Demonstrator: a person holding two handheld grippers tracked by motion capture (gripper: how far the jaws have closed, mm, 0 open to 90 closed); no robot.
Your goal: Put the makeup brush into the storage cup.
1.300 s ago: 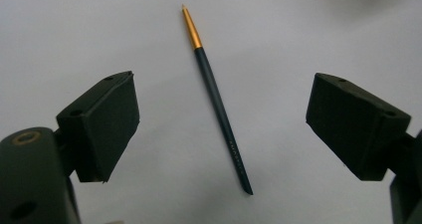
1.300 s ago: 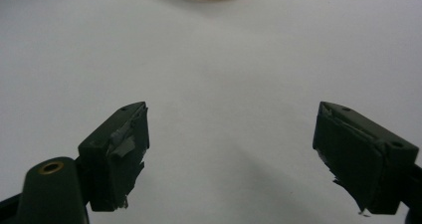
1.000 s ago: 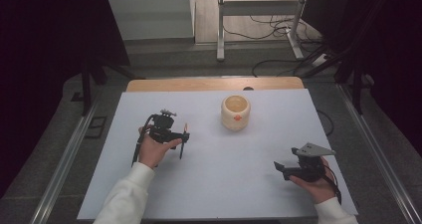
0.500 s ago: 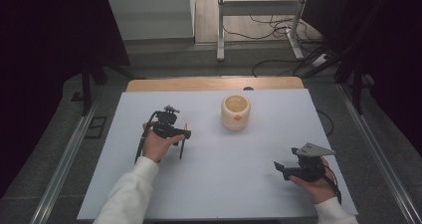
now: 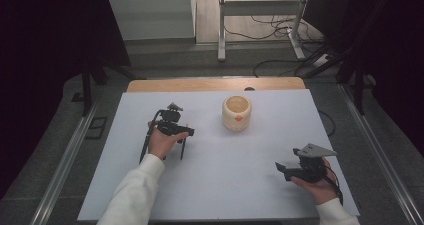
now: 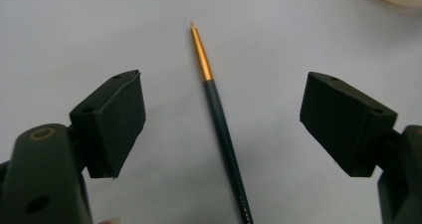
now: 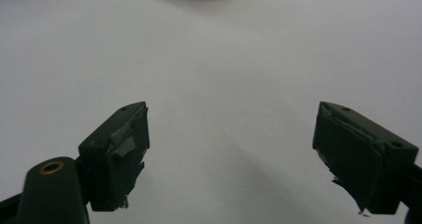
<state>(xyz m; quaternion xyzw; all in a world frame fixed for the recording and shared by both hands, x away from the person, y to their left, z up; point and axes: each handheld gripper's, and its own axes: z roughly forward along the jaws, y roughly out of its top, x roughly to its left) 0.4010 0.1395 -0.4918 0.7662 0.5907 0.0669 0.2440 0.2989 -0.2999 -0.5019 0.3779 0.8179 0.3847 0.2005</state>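
White table [image 5: 225, 185] carries thin paintbrush [image 6: 219, 114], dark handle, gold collar, lying flat between wide-apart jaws of left gripper [image 6: 221, 124], neither pad touching it. Same brush pokes out beside left gripper [image 5: 172, 130] in high view. Cream cup [image 5: 236, 113] stands near, toward table's far edge. Right gripper [image 7: 246, 154] hovers well apart over bare table, jaws spread wide, nothing between them.

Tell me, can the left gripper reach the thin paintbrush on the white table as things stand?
Probably yes. The left gripper is open with the paintbrush lying between its jaws, untouched, and nothing lies in the way.
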